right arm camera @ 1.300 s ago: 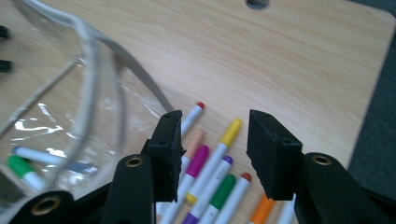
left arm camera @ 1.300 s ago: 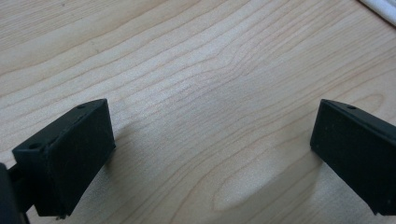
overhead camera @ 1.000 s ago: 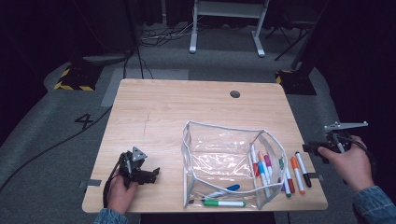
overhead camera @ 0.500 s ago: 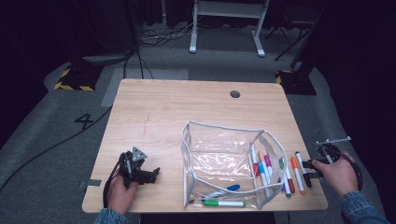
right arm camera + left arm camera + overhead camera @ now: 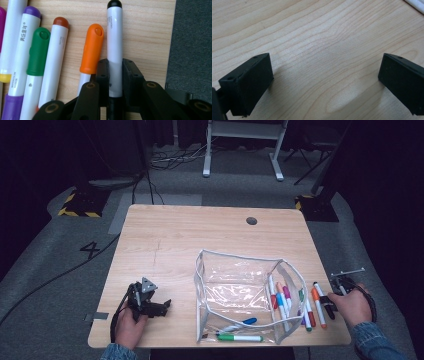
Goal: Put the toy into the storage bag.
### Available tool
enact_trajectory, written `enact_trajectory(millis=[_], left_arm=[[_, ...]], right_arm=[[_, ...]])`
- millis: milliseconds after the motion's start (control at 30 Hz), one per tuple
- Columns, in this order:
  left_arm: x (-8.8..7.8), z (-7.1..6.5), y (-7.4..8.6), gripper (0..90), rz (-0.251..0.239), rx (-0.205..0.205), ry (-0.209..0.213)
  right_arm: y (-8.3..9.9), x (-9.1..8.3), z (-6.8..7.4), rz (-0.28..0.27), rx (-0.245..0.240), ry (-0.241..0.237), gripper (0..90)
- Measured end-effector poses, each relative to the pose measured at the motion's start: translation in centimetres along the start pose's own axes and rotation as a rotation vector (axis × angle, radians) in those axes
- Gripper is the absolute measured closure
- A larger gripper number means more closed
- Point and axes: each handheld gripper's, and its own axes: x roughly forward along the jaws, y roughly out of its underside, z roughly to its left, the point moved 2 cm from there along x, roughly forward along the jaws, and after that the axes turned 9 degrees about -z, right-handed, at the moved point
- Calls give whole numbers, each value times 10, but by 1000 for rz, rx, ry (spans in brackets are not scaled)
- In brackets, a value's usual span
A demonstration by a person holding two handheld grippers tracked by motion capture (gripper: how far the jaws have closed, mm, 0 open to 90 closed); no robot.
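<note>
**Right gripper on the black marker, pouch is just to its left**

So I've got the right gripper (image 5: 115,75) down at the right edge of the bench (image 5: 200,235), and its jaws have just been closing in on the black-capped marker (image 5: 114,40). In the right gripper view the white barrel sits right between the two pads and they look snug against it on both sides, so I'd call that a grip, narrow opening, nothing else caught in there. The orange-capped marker (image 5: 92,50) lies just beside it, touching or nearly so, which is the bit I'm watching.

The relation that matters: the marker's long axis runs straight along the gripper's own line, cap pointing away from me, and it's the outermost one in the row. The clear pouch (image 5: 240,285) sits to the left of that row, open side up, with a green marker (image 5: 239,337) and a blue one (image 5: 241,322) low at its near end. My guess is the next move is lift and carry leftward over the other markers, and the right hand is clearly the nearer one for that.

Left gripper (image 5: 150,306) is parked at the near left of the bench, jaws spread wide over bare wood, holding nothing
</note>
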Motion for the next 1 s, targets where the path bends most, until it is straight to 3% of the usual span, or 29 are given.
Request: enact_trajectory(millis=[200,567,900,1000], left_arm=[[0,0,0,0,0,0,0],[0,0,0,0,0,0,0],[0,0,0,0,-2,-1,-1],[0,0,0,0,-2,-1,-1]], right_arm=[[-7,-18,-1,-63,14,-26,769],[-27,-72,9,-190,-51,-91,769],[-45,-119,37,-288,-134,-162,769],[-52,-133,50,-312,-181,-188,768]])
